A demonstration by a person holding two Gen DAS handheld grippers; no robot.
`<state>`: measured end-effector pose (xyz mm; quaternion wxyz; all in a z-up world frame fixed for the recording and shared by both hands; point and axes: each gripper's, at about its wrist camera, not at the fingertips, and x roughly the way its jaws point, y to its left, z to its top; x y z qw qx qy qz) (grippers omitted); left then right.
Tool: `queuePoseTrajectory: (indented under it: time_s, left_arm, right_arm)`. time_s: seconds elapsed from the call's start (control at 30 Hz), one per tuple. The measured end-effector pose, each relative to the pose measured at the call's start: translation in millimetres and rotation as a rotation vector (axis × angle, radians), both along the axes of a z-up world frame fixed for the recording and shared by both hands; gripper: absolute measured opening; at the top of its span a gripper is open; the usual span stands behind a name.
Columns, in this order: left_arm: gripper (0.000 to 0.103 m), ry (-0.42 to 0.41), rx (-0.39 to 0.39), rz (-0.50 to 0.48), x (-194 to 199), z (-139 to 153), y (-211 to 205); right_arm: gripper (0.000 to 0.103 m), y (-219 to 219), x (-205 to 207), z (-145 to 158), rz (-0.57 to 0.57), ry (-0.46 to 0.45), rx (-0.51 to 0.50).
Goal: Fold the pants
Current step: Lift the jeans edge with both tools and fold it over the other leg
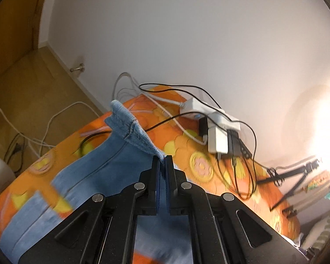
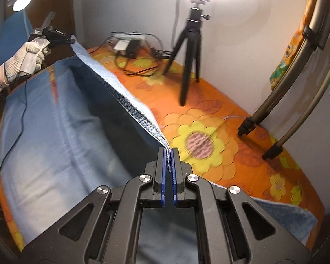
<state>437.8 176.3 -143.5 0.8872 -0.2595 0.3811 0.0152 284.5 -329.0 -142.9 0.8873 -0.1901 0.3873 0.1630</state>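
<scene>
Blue jeans spread over an orange flowered cloth covering the table. Hem lifted off it, pinched in the closed left claw and closed right claw. Power strip and tripod near the white wall.

An orange flower-print cloth covers the surface. Blue denim pants lie spread across it, one edge lifted clear. Beyond the pants, by the wall, sit a white power strip with plugged adapters and black cables. Right of the pants stand a small black tripod and two stand legs.
</scene>
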Motion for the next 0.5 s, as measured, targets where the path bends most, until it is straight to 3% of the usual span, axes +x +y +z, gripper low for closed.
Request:
queuePoseTrajectory:
  time_s: [0.23,0.5]
  left_arm:
    - [0.002,-0.011,-0.038,-0.001,-52,4,13]
    - [0.002,-0.022,-0.067,0.003,-114,23,32]
  right_arm:
    - [0.005,18,-41,-4,-0.005,0.0,-0.032]
    - [0.005,38,-94,27,0.001,-0.01,-0.062]
